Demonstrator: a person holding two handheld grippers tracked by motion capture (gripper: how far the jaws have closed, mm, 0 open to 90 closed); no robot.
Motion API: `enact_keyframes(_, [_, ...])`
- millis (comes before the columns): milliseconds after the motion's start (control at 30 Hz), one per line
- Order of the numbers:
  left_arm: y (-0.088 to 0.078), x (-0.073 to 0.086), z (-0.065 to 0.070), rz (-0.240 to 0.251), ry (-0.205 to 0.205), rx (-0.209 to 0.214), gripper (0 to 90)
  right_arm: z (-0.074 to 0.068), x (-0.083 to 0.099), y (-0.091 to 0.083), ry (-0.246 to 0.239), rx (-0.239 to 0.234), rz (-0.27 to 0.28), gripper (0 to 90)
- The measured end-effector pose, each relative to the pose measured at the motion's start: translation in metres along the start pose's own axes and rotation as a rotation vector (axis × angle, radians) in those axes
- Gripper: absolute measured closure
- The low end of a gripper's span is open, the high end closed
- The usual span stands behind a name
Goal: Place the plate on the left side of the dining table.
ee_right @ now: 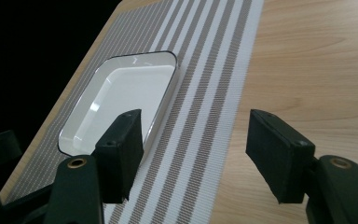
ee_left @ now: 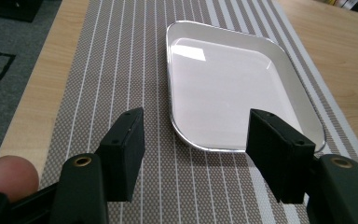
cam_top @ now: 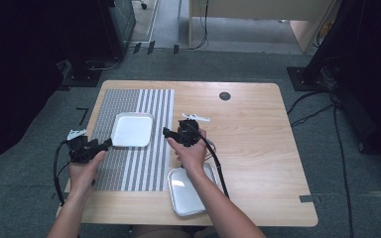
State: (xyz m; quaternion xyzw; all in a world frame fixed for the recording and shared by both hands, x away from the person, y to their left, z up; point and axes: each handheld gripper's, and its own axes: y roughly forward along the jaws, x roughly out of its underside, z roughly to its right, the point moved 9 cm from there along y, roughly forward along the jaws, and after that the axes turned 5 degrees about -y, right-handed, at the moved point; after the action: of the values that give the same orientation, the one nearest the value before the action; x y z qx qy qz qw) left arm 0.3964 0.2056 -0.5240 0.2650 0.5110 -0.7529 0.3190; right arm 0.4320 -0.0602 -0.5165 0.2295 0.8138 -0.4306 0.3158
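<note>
Two claws hover low over a wooden counter (cam_top: 258, 148), each held in a person's hand, both with jaws spread wide and nothing between them.

The left claw (cam_top: 105, 144) sits at the left edge of a striped mat (cam_top: 144, 163), its jaws pointing right toward a white tray (cam_top: 132, 130) that lies flat on the mat. In the left gripper view, the left claw (ee_left: 196, 140) frames the tray's (ee_left: 233, 88) near rim in the gap between its jaws, and neither pad touches the rim. A fingertip shows at the lower left corner of that view.

The right claw (cam_top: 166, 133) hovers at the mat's right edge, just beside the tray, jaws pointing left. In the right gripper view, the right claw (ee_right: 195, 140) opens over the mat's (ee_right: 200, 140) broad white stripes, with the tray (ee_right: 116, 102) farther off to the left and bare wood to the right.

A second tray (cam_top: 178, 186), metallic, lies on the counter near the front edge, partly on the mat's corner and under the person's right forearm. A cable (cam_top: 218, 166) trails from the right claw across it. A round dark grommet (cam_top: 224, 95) is set in the counter near the far edge.
</note>
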Motion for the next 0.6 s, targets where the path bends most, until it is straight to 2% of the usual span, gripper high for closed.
enact_keyframes(200, [-0.012,0.020,-0.006,0.002,-0.002,0.001,34.9,0.017,0.003,-0.028,-0.021,0.028,0.013,33.3])
enact_keyframes(300, [-0.018,0.027,-0.009,0.008,-0.002,-0.008,33.4,0.027,0.004,-0.040,-0.004,0.018,0.023,28.6])
enact_keyframes(367, [-0.024,0.031,-0.011,0.016,-0.010,-0.007,33.2,0.036,0.004,-0.048,0.002,0.031,0.036,27.6])
enact_keyframes(433, [-0.029,0.034,-0.013,0.021,-0.008,-0.008,33.1,0.046,0.008,-0.055,-0.055,0.057,0.012,24.8])
enact_keyframes(533, [-0.036,0.040,-0.013,0.021,0.003,-0.006,32.8,0.058,0.011,-0.065,-0.067,0.060,0.022,24.9])
enact_keyframes(600, [-0.040,0.043,-0.013,0.025,0.016,-0.009,32.6,0.067,0.013,-0.073,-0.077,0.079,0.028,24.9])
